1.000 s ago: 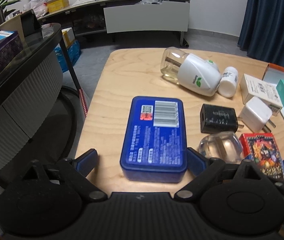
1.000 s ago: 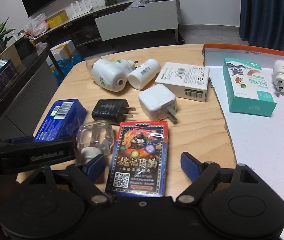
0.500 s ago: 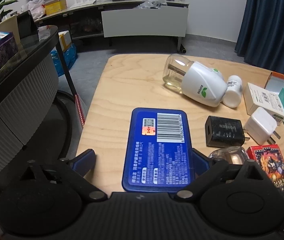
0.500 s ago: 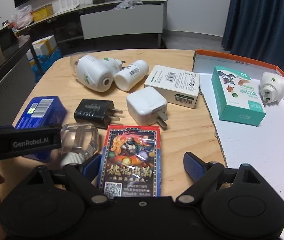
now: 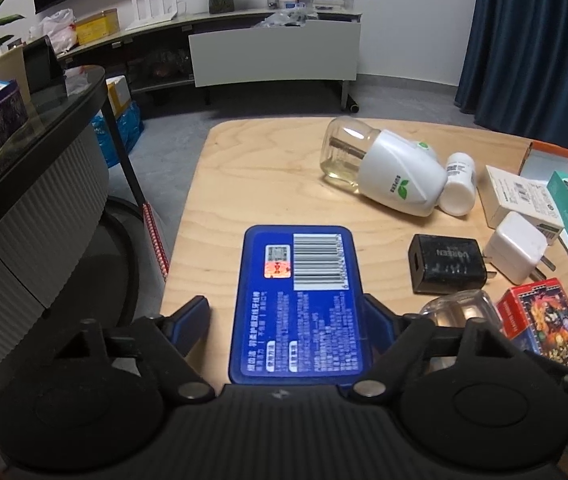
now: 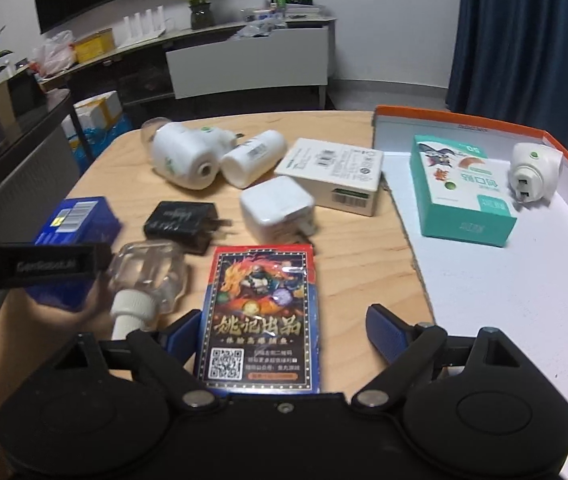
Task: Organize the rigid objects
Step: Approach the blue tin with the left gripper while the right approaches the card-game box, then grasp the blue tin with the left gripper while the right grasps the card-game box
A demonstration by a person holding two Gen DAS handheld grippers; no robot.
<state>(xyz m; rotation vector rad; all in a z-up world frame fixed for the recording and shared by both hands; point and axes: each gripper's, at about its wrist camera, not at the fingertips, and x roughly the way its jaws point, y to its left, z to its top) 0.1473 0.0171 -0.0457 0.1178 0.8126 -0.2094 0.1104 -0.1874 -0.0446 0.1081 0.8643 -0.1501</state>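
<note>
While the blue tin (image 5: 299, 304) lies at the table's left edge, long axis running straight between the wide-spread left tool (image 5: 286, 322), the right tool (image 6: 284, 334) likewise straddles the card pack (image 6: 261, 318), unclosed.

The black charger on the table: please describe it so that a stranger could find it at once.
On the wooden table, look left of the orange-rimmed tray, among the loose items. The black charger lies flat between the blue tin and the white charger, prongs toward the white one. It is the only black item there.
</note>
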